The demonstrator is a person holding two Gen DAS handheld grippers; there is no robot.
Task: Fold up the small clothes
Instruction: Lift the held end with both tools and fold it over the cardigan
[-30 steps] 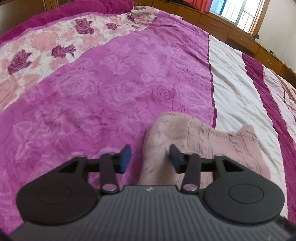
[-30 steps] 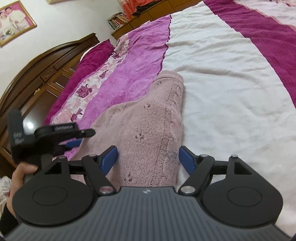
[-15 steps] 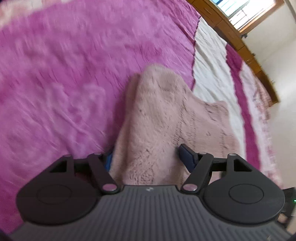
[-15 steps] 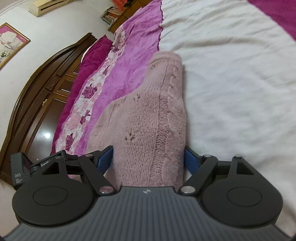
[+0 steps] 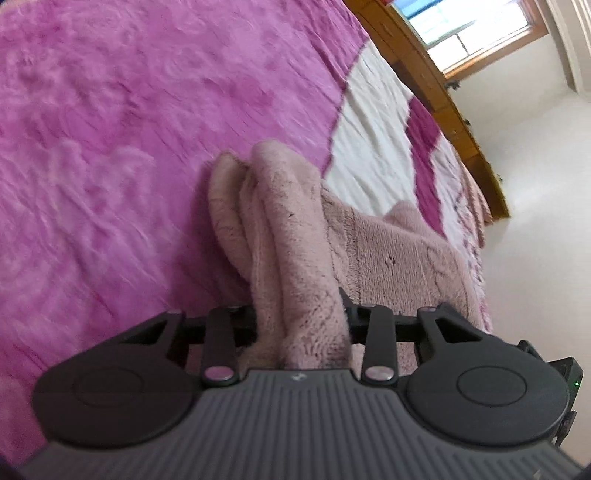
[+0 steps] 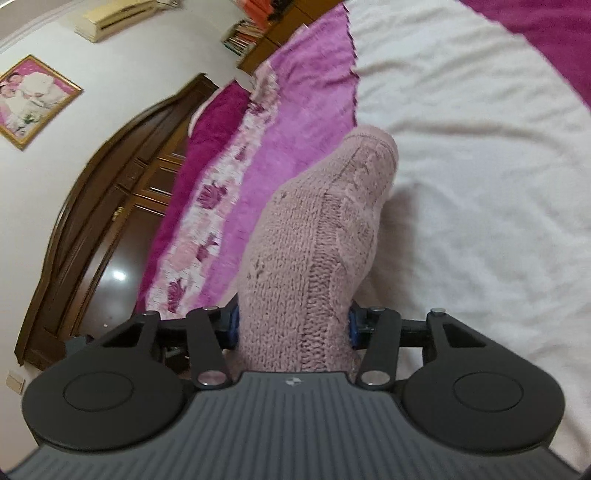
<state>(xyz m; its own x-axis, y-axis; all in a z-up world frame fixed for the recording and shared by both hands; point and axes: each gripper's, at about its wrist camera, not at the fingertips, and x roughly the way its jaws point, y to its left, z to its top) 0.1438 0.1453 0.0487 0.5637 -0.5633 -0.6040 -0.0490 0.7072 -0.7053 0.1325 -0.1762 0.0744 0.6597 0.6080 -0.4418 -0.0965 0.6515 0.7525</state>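
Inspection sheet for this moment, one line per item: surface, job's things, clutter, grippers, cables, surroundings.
Surface: bed with a magenta, white and floral bedspread.
Job's things: one pink knitted garment, bunched and partly raised off the bed.
Clutter: nothing seen.
Grippers: left gripper and right gripper have just been closing; each now pinches a bunch of the garment.
Cables: nothing seen.
Surroundings: dark wooden headboard, framed picture, air conditioner, bookshelf, window.
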